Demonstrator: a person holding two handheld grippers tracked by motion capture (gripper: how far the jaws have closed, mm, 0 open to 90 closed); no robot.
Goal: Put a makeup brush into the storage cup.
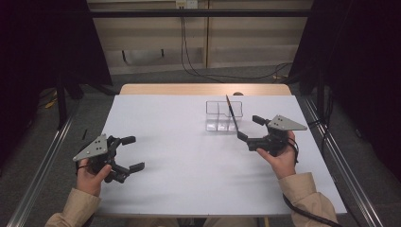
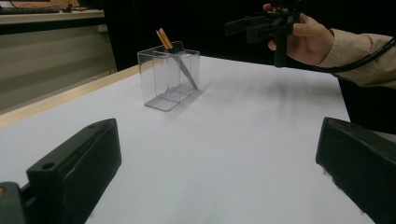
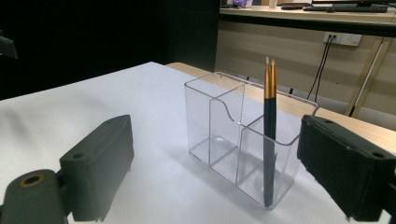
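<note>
The white table (image 1: 189, 161) lies bare between the left gripper (image 1: 131, 153) and the right gripper (image 1: 249, 127); the clear organizer (image 1: 223, 115), holding dark sticks (image 1: 231, 113), stands at one o'clock.

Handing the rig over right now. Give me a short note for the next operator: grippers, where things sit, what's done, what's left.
Left gripper: open, empty, low over the near-left table.
Right gripper: open, empty, just right of the clear organizer.
Chopsticks: a dark pair with gold tops stands leaning in one end compartment of the organizer; the other compartments look empty.
Done: pair is in the organizer.
Left: apparently nothing to place; draw both grippers clear.
</note>
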